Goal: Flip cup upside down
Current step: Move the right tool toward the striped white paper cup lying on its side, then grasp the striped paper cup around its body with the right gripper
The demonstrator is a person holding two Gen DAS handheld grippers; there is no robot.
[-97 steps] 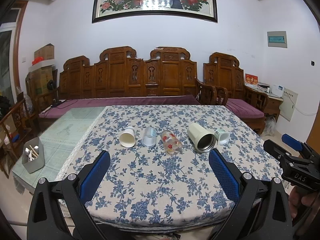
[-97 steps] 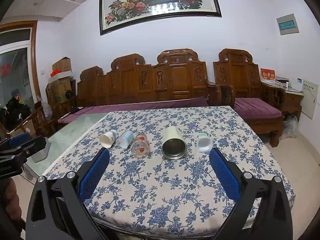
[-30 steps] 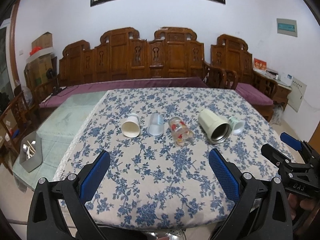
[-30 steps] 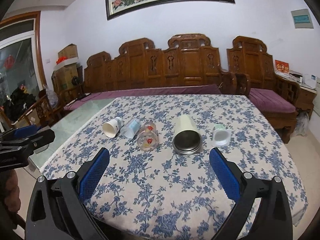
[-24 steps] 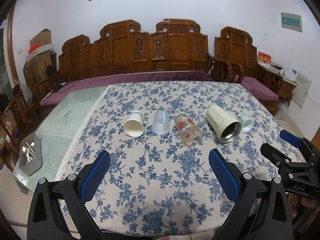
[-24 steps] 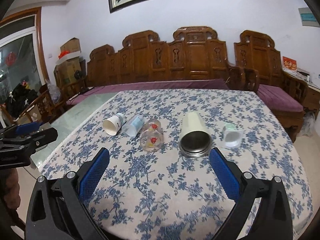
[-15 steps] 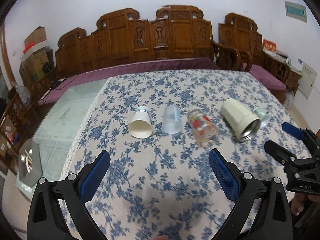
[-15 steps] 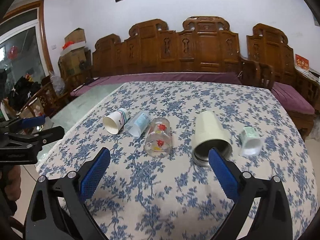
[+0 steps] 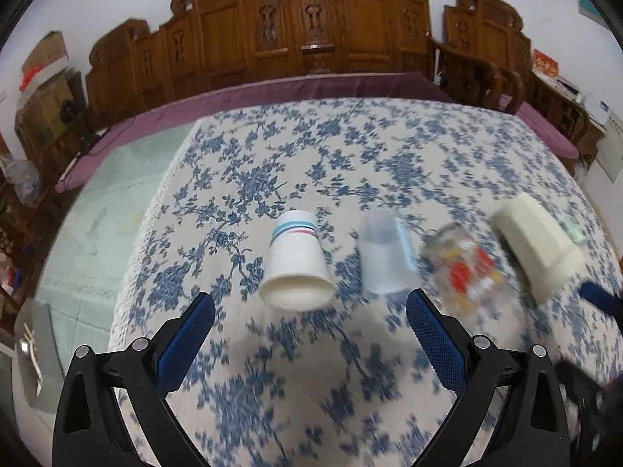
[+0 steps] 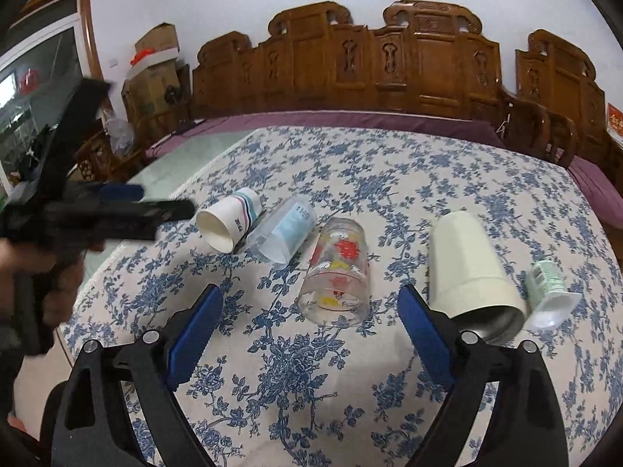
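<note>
Several cups lie on their sides in a row on the floral tablecloth. From the left: a white paper cup, a clear plastic cup, a printed glass, a cream steel-lined tumbler and a small green-white cup. My left gripper is open and empty, just in front of the paper cup's mouth. My right gripper is open and empty, its jaws to either side of the glass's mouth.
The table has a bare glass-topped part at the left. A carved wooden bench with purple cushions stands behind it. A grey utensil holder sits low at the left. My left gripper's body shows at the left of the right wrist view.
Both grippers have moved forward and down toward the row of cups. The left one has closed in on the paper cup, the right one on the glass. Jaws stay open.
</note>
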